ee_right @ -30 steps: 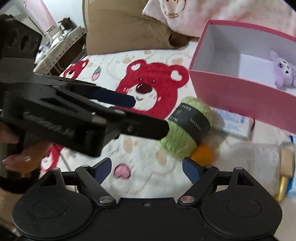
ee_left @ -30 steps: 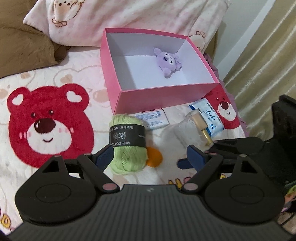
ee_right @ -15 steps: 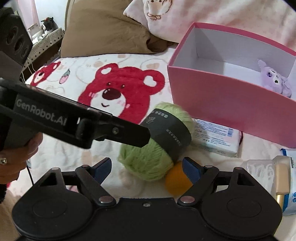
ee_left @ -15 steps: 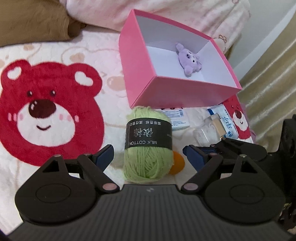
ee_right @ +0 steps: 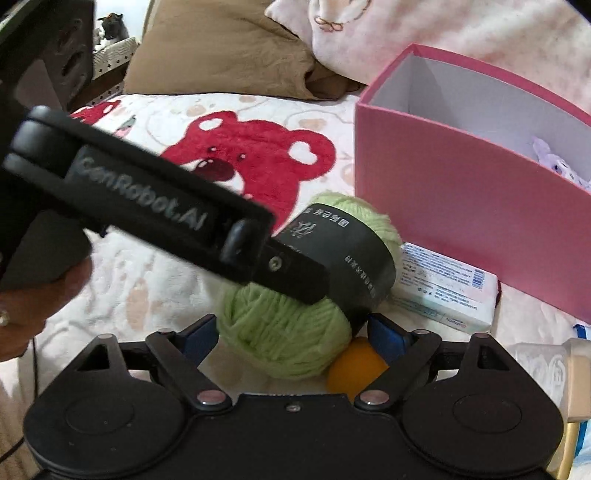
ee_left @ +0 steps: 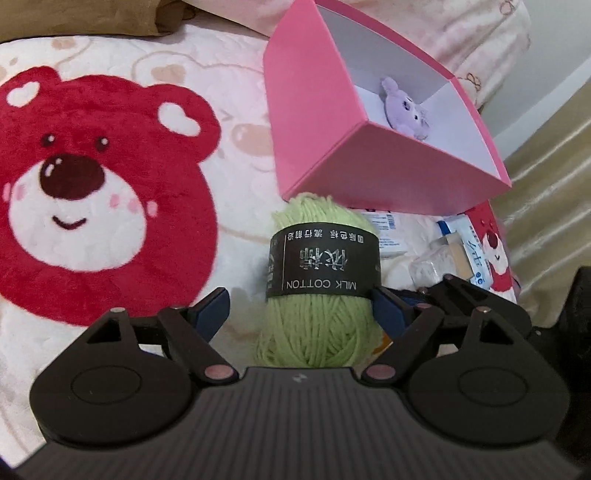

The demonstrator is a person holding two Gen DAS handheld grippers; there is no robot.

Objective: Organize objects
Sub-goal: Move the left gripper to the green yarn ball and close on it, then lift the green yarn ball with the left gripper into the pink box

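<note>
Yarn [ee_left: 320, 295] beside the pink box [ee_left: 332, 147] looks soft, light; left gripper [ee_left: 301, 308] fingers closing astride its band, right gripper [ee_right: 291, 336] opening, empty.

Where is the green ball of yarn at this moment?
In both wrist views the green yarn lies on the bear-print blanket, just in front of the pink box, with an orange ball tucked against it and a white packet beside.

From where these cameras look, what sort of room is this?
Most likely a bedroom, with the work done on a bed: a plush blanket printed with red bears covers the surface, a brown pillow and a pink one lie at its head, and a curtain hangs alongside.
</note>
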